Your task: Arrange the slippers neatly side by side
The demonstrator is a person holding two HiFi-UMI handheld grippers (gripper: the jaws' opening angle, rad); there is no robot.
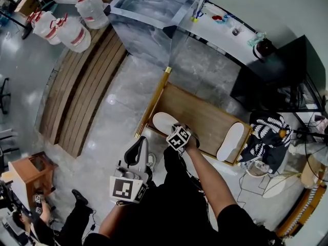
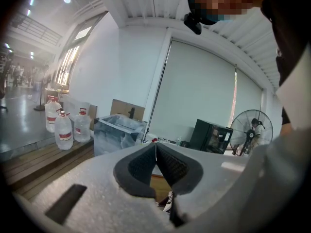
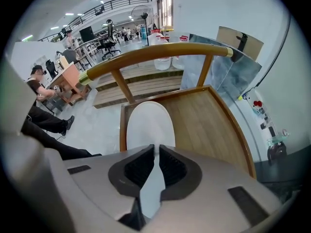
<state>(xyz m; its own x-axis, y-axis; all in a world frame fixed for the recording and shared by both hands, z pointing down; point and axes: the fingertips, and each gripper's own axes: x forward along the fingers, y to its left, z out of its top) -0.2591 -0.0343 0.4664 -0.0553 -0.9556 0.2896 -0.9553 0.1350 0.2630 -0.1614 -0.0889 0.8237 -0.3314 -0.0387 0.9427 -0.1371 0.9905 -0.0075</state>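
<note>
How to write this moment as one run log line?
right gripper: shut on near slipper | left gripper: shut, empty | far slipper: apart, on wooden board

Bright even indoor light; floor (image 1: 110, 100) glare; strong fisheye distortion, dark corners.

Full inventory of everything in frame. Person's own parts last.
slippers: 2, white; left slipper and right slipper at opposite ends of the platform
platform: 1, wooden, gold rail, centre floor
water jugs: 3, clear with red caps, top left
bin: 1, translucent, behind platform
cabinet: 1, black, right
striped cloth: 1, black-white, right of platform
stool: 1, wooden, lower left
left gripper: fingers together, empty
right gripper: fingers closed on left slipper
</note>
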